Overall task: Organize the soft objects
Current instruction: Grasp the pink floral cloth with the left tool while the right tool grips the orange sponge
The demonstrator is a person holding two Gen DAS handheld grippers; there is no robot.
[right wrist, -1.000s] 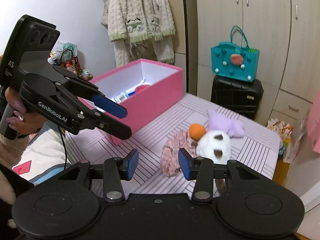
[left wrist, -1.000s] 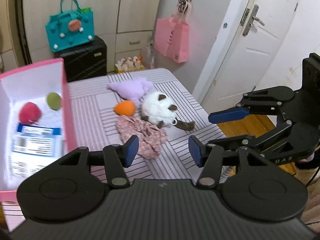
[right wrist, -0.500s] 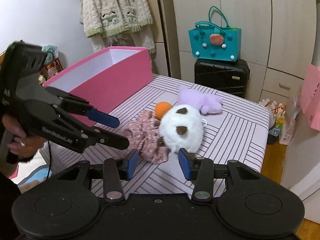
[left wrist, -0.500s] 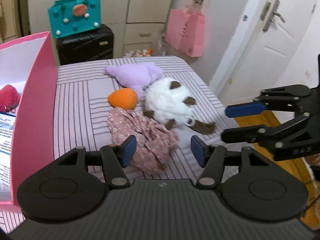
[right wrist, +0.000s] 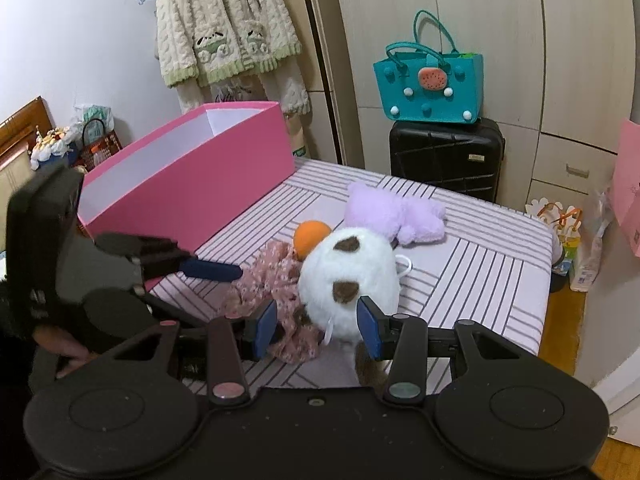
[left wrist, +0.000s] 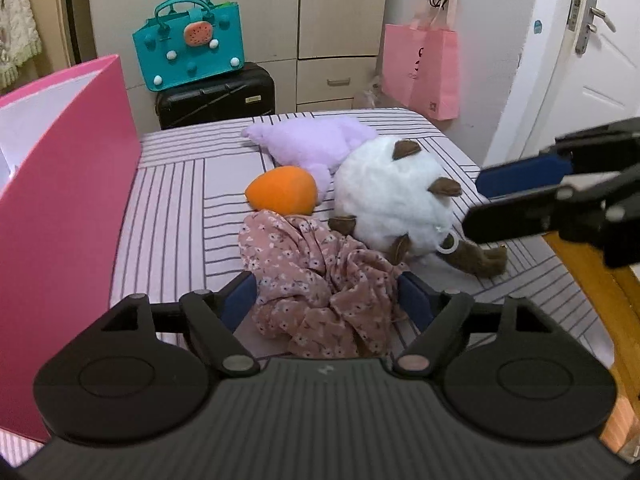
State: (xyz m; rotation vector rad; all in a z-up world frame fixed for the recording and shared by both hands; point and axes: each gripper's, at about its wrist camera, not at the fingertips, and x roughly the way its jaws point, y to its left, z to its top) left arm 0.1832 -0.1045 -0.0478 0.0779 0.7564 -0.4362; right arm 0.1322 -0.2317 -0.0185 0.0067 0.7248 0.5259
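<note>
Floral cloth [left wrist: 320,280], crumpled, lies on the striped tabletop [left wrist: 168,200] directly between the two blue pads of the left claw [left wrist: 327,300]; jaws wide, one pad at each side of the bundle, contact with the fabric not resolvable. Just ahead of the left claw, touching the cloth's far edge: orange ball [left wrist: 282,190]. Ahead and to the right of it: white plush toy [left wrist: 394,196] with brown patches, resting against the cloth; a brown part of the toy trails out toward the right edge of the tabletop. Beyond ball and plush: purple plush [left wrist: 316,144], lying flat. Right claw [right wrist: 318,324] also wide; in its own view the lower part of the white plush toy [right wrist: 350,272] sits between its pads, the cloth [right wrist: 276,276] by the left pad, the other claw [right wrist: 200,276] coming in from the left over the cloth. Whether the right pads touch the fur: cannot tell. In the left view the right claw's fingers [left wrist: 524,178] hang just right of the white plush. Left of both claws: open pink box [right wrist: 188,176], white inside, standing on the tabletop. Far behind: teal bag [left wrist: 188,54] on top of a black suitcase [left wrist: 218,96].
</note>
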